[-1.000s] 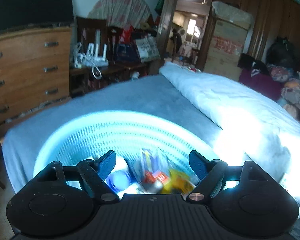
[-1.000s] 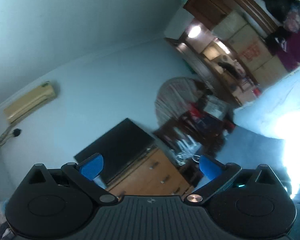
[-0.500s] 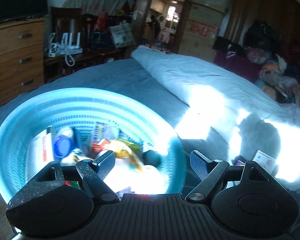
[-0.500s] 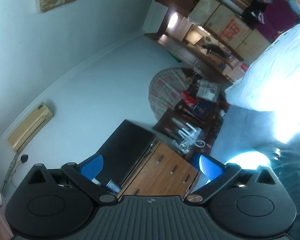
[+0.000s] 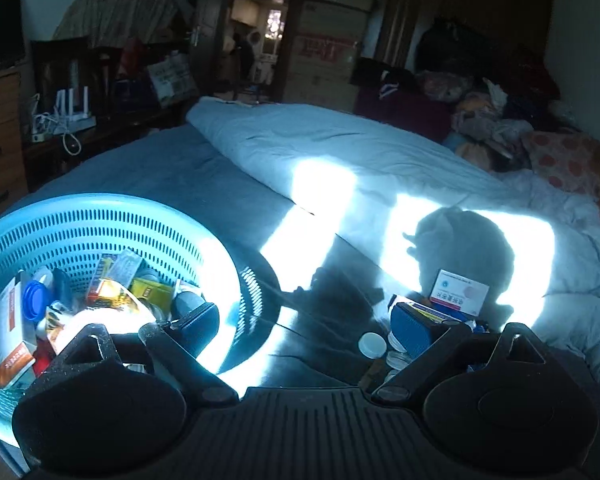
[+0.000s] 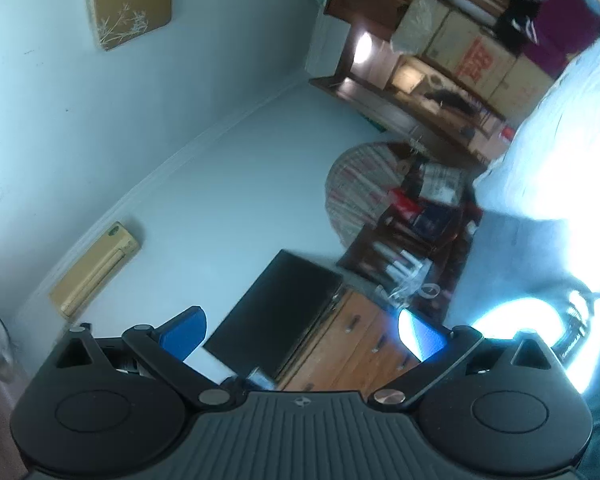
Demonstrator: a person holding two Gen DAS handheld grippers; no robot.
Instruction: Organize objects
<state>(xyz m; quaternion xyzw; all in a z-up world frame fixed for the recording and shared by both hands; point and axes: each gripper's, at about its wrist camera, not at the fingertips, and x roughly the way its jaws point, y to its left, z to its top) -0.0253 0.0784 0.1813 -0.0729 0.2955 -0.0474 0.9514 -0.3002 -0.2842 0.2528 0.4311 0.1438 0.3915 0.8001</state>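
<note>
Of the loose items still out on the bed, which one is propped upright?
The white box with a red band: it stands on edge against the quilt, while the white-capped bottle and the others lie flat.

One blue slotted basket [image 5: 100, 224], heaped with more small packets than can be counted. One white-and-red box [image 5: 458, 293] upright on one bed [image 5: 172, 176]. One white round cap [image 5: 373, 344]. One dresser [image 6: 364, 344]. Two grippers.
</note>
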